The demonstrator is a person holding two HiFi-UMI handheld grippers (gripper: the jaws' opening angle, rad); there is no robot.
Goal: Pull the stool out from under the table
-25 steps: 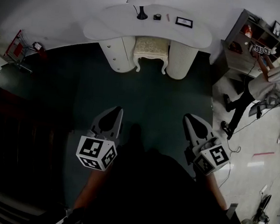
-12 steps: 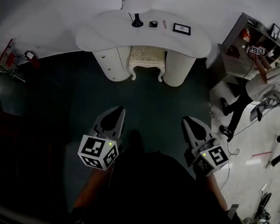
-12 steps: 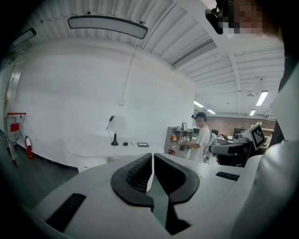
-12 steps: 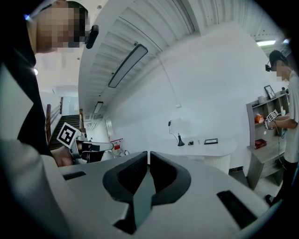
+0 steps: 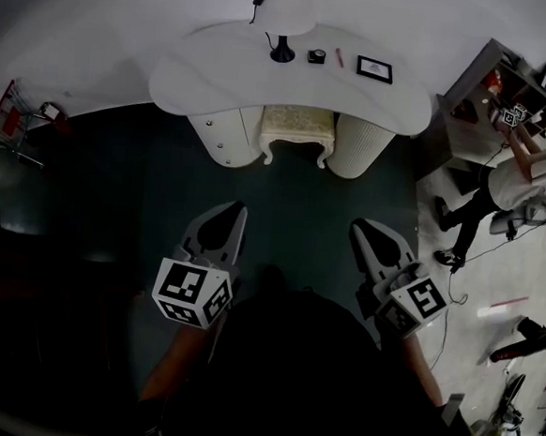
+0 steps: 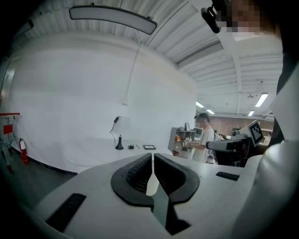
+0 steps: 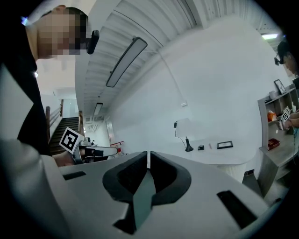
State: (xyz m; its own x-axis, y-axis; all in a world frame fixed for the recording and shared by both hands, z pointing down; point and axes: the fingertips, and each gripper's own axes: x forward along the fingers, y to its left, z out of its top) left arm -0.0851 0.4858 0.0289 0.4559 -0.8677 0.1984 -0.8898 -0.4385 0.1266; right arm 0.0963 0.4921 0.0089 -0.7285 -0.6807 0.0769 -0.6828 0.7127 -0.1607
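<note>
Sitting tucked between the table's two pedestals point(image 5: 359, 146), the one cream stool point(image 5: 299, 128) is under the white table point(image 5: 219, 72), not yet pulled out. The two tools, left gripper point(image 5: 233, 209) and right gripper point(image 5: 361, 227), are well short of the table. Both have their jaws pressed together on nothing, likely because the stool is out of reach.

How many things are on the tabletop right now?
4, in a row: lamp at left, small black object, red pen, framed picture at right. Smaller ones could be missed.
</note>
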